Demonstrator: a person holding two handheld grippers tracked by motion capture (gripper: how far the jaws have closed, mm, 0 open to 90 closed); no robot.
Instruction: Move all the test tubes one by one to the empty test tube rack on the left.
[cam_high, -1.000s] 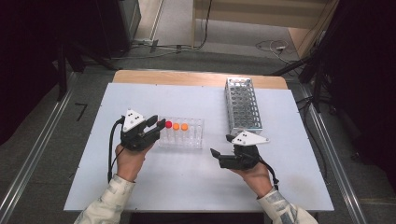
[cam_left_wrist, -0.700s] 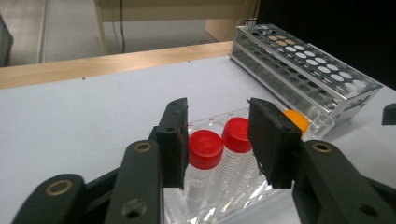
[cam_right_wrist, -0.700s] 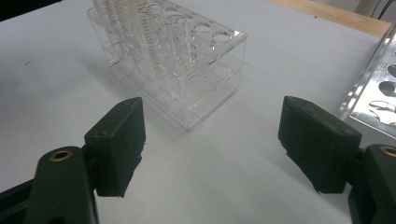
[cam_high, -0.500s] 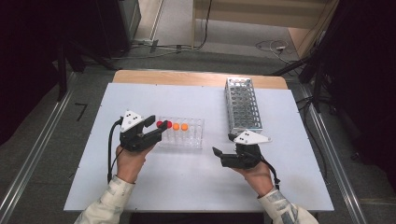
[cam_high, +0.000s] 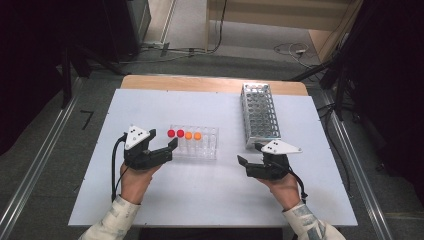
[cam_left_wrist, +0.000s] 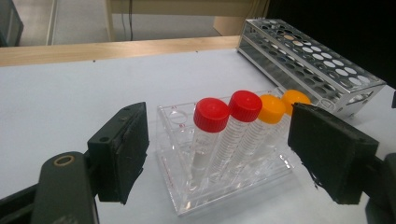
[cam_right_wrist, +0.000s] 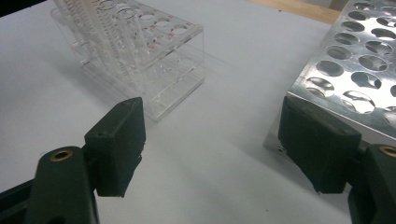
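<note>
White table, clear rack left of centre holding two red-capped tubes and two orange, left gripper jaws just opening beside it, nothing between, right gripper released near metal rack.

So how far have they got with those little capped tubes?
Four tubes, two red-capped and two orange-capped, stand in the clear rack. The left claw has just been opening with nothing between its jaws, right beside the red ones. The metal rack looks empty. The right claw waits open. More tubes may follow; I can't tell.
</note>
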